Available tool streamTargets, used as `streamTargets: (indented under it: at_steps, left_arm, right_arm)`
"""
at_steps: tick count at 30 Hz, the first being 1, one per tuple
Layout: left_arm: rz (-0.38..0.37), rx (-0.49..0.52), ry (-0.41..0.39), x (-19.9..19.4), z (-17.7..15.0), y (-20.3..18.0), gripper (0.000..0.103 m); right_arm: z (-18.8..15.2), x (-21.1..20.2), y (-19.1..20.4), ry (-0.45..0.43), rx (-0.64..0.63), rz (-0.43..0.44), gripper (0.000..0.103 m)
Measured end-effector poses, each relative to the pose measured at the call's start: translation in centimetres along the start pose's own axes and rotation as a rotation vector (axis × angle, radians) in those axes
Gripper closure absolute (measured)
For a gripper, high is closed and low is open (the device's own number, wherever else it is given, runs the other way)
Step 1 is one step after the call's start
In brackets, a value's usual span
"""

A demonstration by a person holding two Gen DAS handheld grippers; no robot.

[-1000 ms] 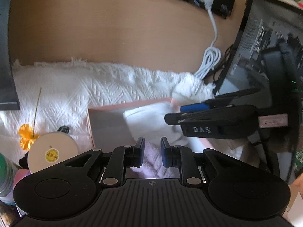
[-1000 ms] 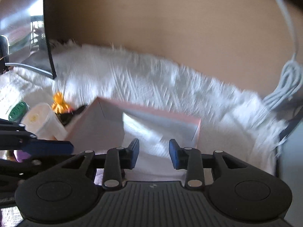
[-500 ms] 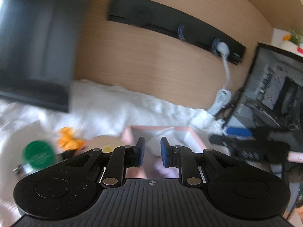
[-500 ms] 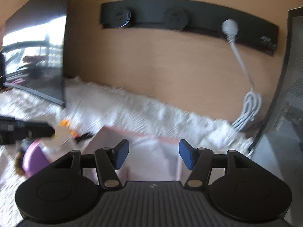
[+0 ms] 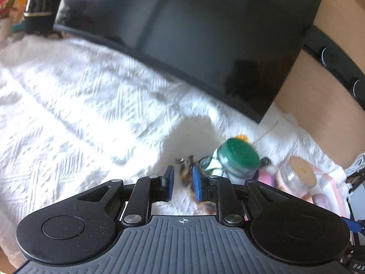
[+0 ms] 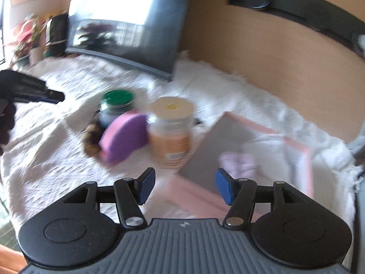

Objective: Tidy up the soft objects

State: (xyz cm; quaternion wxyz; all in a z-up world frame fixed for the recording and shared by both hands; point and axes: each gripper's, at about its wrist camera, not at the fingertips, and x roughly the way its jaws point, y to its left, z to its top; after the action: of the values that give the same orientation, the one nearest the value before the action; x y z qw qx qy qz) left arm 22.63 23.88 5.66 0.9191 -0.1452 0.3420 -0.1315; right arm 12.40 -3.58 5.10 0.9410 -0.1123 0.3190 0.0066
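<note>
Over white cloth [image 5: 68,105]: left tongs [image 5: 183,183] narrowly parted, empty; right tongs [image 6: 185,188] half-spread, empty.

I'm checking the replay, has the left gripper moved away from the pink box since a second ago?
Yes. The left gripper has swung left, away from the pink box, which now sits at the view's right edge, and points at the brown scrunchie beside the green-lidded jar.

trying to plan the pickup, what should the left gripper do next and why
Probably ease the left gripper forward and down onto the brown scrunchie, then close. Its jaws stand apart with nothing pinched, and the scrunchie lies on the white cloth just ahead, beside the green-lidded jar. The pink box already holds soft things.
</note>
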Motion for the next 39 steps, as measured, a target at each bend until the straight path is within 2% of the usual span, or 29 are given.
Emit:
streamTargets:
  at_steps: [3,7,11,15,20,27,31,33,35,37,39]
  left_arm:
    - [-0.074,-0.028,0.076,1.3,-0.3,0.0,0.083]
    - [-0.099,-0.027,0.115,3.8,-0.6,-1.9,0.083]
    - [-0.021,0.001,0.129,6.8,-0.3,-3.1,0.083]
    - [-0.012,-0.013,0.215,9.1,-0.4,-3.2,0.082]
    - [0.069,0.092,0.255,10.4,-1.0,-3.9,0.074]
    - [0.095,0.142,0.232,10.2,-1.4,-4.7,0.075]
    - [0.114,0.163,0.197,10.1,-1.8,-5.1,0.075]
    - [0.117,0.175,0.190,10.2,-1.9,-5.2,0.078]
    - [0.100,0.166,0.190,9.9,-1.8,-4.9,0.085]
    - [0.071,0.147,0.182,9.5,-1.5,-4.2,0.089]
    - [0.073,0.137,0.173,9.0,-1.3,-3.5,0.091]
  right_arm:
    - [0.1,0.8,2.0,0.020,-0.041,0.033,0.044]
    - [0.0,1.4,4.5,0.044,-0.104,0.055,0.044]
    - [-0.6,1.4,6.2,0.059,-0.156,0.061,0.044]
    - [-1.4,1.1,6.7,0.068,-0.194,0.053,0.044]
    - [-1.7,1.8,6.1,0.104,-0.162,0.041,0.044]
    - [-1.5,2.6,5.8,0.105,-0.130,0.074,0.044]
    - [0.2,3.1,6.1,0.054,-0.109,0.061,0.044]
    - [1.1,3.3,6.3,0.026,-0.102,0.042,0.044]
    - [1.8,3.6,6.4,0.011,-0.094,0.029,0.044]
    - [2.2,4.0,6.4,0.012,-0.081,0.032,0.044]
    - [2.3,4.3,6.5,0.022,-0.080,0.035,0.044]
